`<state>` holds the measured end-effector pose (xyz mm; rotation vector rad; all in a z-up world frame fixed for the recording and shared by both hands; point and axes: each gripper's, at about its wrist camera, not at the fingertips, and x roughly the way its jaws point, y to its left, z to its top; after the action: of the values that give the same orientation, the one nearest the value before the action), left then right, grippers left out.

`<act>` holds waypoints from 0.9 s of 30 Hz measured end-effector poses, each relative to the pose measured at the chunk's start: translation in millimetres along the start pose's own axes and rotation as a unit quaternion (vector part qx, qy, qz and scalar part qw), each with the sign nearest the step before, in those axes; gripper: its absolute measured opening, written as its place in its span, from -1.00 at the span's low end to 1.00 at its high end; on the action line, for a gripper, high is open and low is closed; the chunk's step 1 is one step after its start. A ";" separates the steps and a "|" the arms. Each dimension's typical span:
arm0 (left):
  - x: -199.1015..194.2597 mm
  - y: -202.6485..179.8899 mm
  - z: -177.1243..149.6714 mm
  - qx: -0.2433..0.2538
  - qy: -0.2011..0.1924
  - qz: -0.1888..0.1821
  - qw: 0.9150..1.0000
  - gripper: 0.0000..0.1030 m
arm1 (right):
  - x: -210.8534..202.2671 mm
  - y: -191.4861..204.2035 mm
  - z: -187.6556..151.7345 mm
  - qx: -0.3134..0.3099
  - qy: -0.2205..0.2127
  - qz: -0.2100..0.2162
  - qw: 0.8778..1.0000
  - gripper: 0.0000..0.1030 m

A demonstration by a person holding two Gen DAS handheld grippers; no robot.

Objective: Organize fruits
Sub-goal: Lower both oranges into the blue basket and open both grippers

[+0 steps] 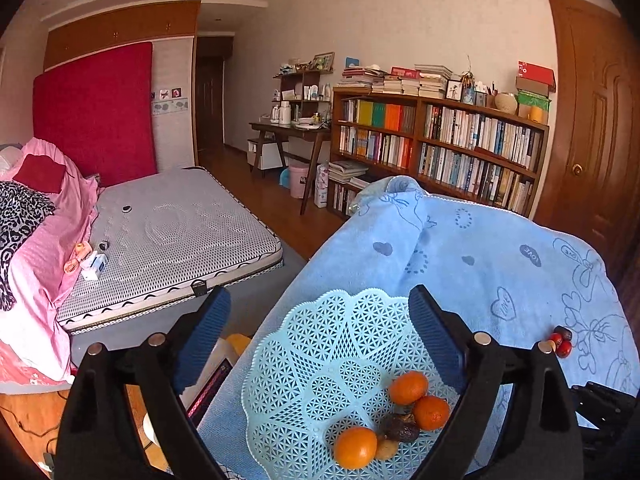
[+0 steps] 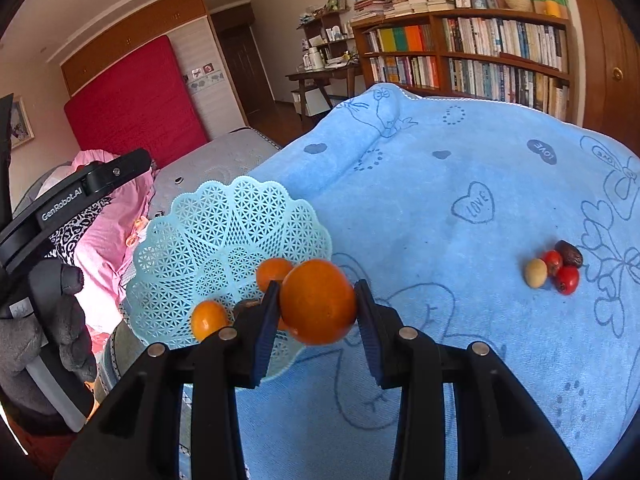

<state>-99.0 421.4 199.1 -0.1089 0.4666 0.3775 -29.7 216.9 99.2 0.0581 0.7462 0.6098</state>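
Note:
A pale blue lattice fruit basket sits on a blue towel. Inside it lie three oranges, a dark date and a small tan fruit. My left gripper hangs open over the basket with nothing between its fingers. My right gripper is shut on an orange, held just right of the basket's rim. On the towel to the right lies a cluster: two red fruits, a tan one and a dark date.
A bed with a grey mattress and pink bedding lies to the left. A bookshelf and a wooden door stand behind. A gloved hand holds the left gripper's body at the left of the right wrist view.

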 end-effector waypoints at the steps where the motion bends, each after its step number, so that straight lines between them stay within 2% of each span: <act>1: -3.0 1.2 2.1 0.001 -0.006 0.001 1.000 0.85 | 4.9 4.3 3.5 0.001 0.004 0.007 1.000 -0.26; 4: -10.0 6.2 7.8 -0.004 -0.018 0.005 1.000 0.88 | 20.8 18.4 11.9 -0.001 0.013 0.028 1.000 -0.26; 16: -26.7 26.4 18.4 -0.024 -0.042 0.016 0.999 0.89 | 75.5 73.9 15.7 -0.029 0.058 0.061 0.996 -0.25; 20: -25.9 28.0 18.7 -0.027 -0.041 0.017 0.999 0.89 | 76.0 76.5 16.3 -0.024 0.053 0.064 0.996 -0.24; 22: -24.7 27.6 19.0 -0.027 -0.041 0.017 0.999 0.90 | 73.4 73.4 17.0 -0.021 0.048 0.063 0.997 -0.13; 27: -24.2 25.6 17.2 -0.024 -0.041 0.014 0.999 0.90 | 65.0 59.6 16.0 -0.004 0.041 0.057 0.998 -0.13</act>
<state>-121.5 440.3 225.1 -0.1332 0.3781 0.4194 -11.9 303.8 86.3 0.0699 0.8231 0.7280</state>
